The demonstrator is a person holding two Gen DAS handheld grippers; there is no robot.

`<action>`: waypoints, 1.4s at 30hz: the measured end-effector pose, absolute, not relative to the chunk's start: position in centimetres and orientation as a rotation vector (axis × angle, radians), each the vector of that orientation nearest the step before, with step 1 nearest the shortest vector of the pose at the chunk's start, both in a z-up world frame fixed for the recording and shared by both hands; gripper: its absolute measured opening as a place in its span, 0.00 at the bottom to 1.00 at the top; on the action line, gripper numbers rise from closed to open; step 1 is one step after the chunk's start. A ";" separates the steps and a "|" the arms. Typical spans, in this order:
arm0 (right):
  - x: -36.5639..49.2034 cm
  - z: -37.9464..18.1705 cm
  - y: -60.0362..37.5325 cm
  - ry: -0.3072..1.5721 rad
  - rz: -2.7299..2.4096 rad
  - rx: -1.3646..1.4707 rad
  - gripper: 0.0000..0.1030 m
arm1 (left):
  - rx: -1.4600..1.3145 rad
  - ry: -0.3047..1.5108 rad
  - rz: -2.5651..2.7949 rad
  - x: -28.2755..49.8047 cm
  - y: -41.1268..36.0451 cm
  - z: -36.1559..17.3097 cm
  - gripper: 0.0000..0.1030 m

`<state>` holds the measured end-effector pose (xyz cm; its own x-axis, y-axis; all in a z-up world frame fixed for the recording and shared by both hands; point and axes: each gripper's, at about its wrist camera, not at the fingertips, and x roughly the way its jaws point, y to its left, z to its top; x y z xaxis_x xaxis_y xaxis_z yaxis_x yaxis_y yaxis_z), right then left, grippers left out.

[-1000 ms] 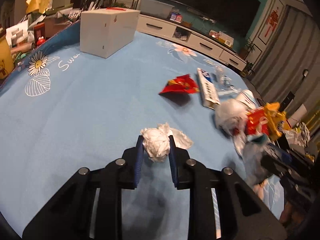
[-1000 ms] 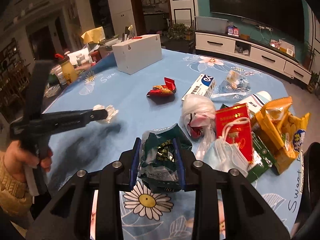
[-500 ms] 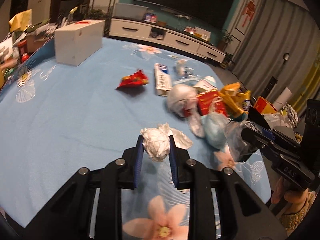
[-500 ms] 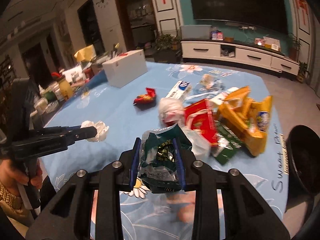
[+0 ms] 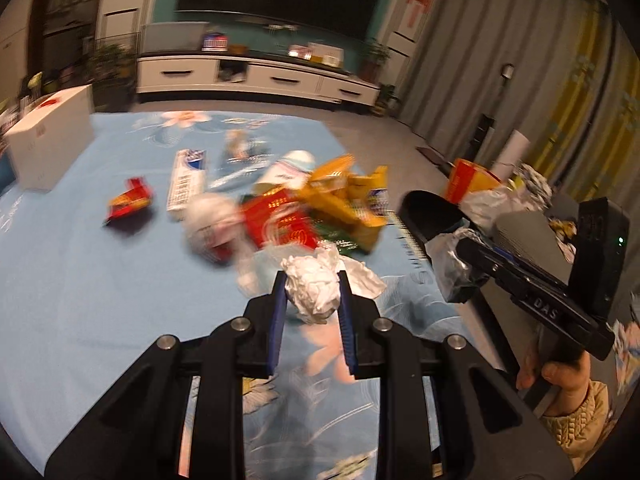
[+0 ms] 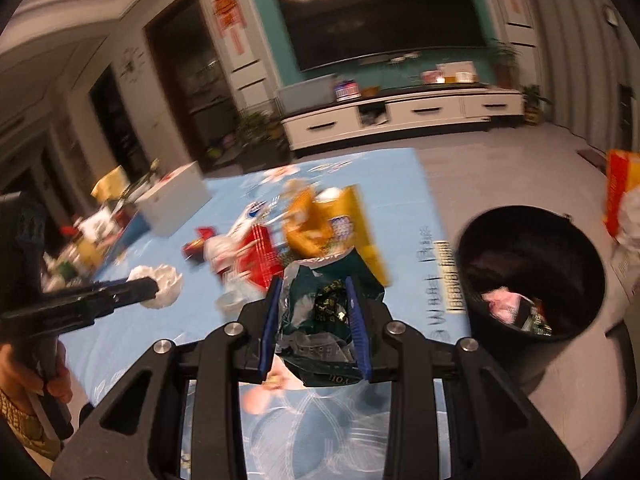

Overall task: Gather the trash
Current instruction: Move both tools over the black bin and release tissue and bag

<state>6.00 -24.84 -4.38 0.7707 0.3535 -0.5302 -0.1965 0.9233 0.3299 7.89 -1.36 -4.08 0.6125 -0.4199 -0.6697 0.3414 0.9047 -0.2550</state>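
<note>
My left gripper [image 5: 312, 288] is shut on a crumpled white tissue [image 5: 314, 288] and holds it above the blue tablecloth [image 5: 100, 280]. My right gripper [image 6: 316, 312] is shut on a dark green foil wrapper [image 6: 320, 320], held near the table's right edge. A black trash bin [image 6: 532, 276] stands on the floor to the right, with some trash inside; it also shows in the left wrist view [image 5: 428, 216]. In the right wrist view the left gripper holds the tissue [image 6: 164, 284] at the left. In the left wrist view the right gripper [image 5: 460, 276] holds the wrapper at the right.
A pile of trash lies mid-table: yellow snack bags [image 5: 348, 200], a red packet [image 5: 280, 224], a white bag [image 5: 212, 220], a red wrapper [image 5: 130, 200], a long white box [image 5: 186, 184]. A white box [image 5: 52, 140] stands at the far left. A TV cabinet [image 6: 400, 116] lines the wall.
Both grippers have swung to the right with their loads still held. The black bin has come into fuller view beside the table's right edge.
</note>
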 end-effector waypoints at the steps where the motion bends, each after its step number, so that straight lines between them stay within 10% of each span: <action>1: 6.0 -4.4 -25.6 0.619 0.287 0.275 0.32 | -0.092 0.797 -0.460 8.2 -2.5 -4.0 0.24; 30: 7.2 -10.0 -42.4 0.547 -0.009 0.579 0.34 | 0.070 0.800 -0.797 17.5 -27.2 -6.8 0.28; 32: 7.9 -10.4 -43.0 0.542 -0.028 0.582 0.44 | 0.076 0.807 -0.801 18.1 -28.4 -7.4 0.36; 34: 8.4 -10.9 -43.5 0.555 -0.047 0.597 0.60 | 0.080 0.818 -0.790 18.8 -28.9 -7.9 0.65; 42: 7.3 -11.8 -43.9 0.584 -0.040 0.641 0.64 | 0.058 0.846 -0.773 18.0 -26.8 -8.9 0.73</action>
<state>7.33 -43.93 -11.85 0.8391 0.1405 -0.5255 0.2109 0.8065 0.5524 18.03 -26.77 -8.94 0.4121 -0.5923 -0.6924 0.6365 0.7308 -0.2463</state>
